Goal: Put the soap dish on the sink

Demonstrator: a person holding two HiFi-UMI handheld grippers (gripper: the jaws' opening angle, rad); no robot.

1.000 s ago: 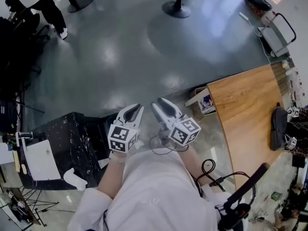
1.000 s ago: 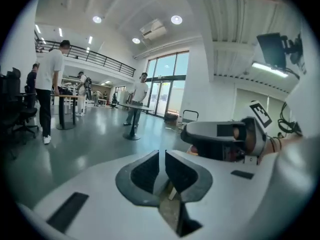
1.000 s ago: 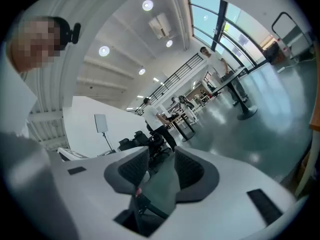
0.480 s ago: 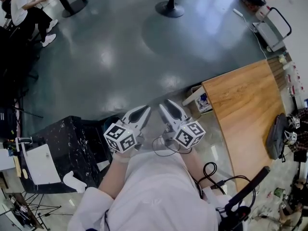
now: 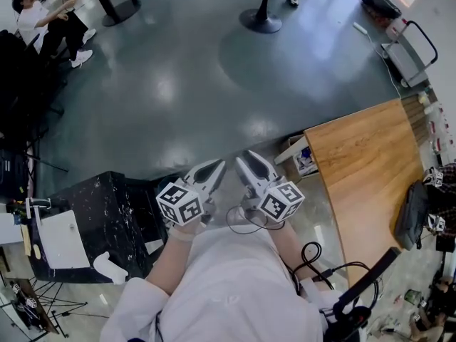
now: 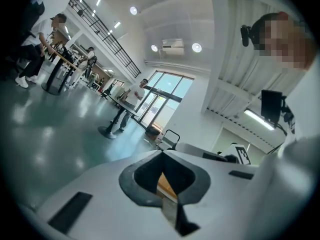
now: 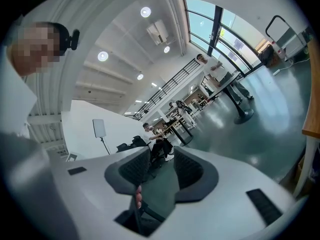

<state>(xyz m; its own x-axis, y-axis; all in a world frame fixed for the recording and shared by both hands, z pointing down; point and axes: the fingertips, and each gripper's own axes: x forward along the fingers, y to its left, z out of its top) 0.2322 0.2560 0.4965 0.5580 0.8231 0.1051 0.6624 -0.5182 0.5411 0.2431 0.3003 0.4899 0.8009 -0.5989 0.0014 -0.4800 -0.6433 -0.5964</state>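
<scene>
Both grippers are held side by side in front of the person's chest, above the grey floor. In the head view my left gripper point(image 5: 216, 167) has its jaws closed together, and the left gripper view point(image 6: 162, 155) shows the tips meeting with nothing between them. My right gripper point(image 5: 246, 159) is close beside it; in the right gripper view point(image 7: 159, 160) a narrow gap shows between its pads and it holds nothing. At the lower left stands a black marble counter point(image 5: 107, 205) with a white rectangular basin point(image 5: 60, 237) and a small white curved object point(image 5: 110, 266). I cannot pick out a soap dish with certainty.
A curved wooden table point(image 5: 363, 169) stands at the right, with a black bag point(image 5: 410, 209) on it and a box point(image 5: 303, 155) beside it. Cables point(image 5: 310, 251) lie on the floor near the person's feet. A round table base point(image 5: 260, 18), a trolley point(image 5: 406, 48) and seated people point(image 5: 50, 20) are farther off.
My left gripper has rolled a little and shifted slightly toward the right one, and its jaws have come together. The right gripper has stayed where it was.
</scene>
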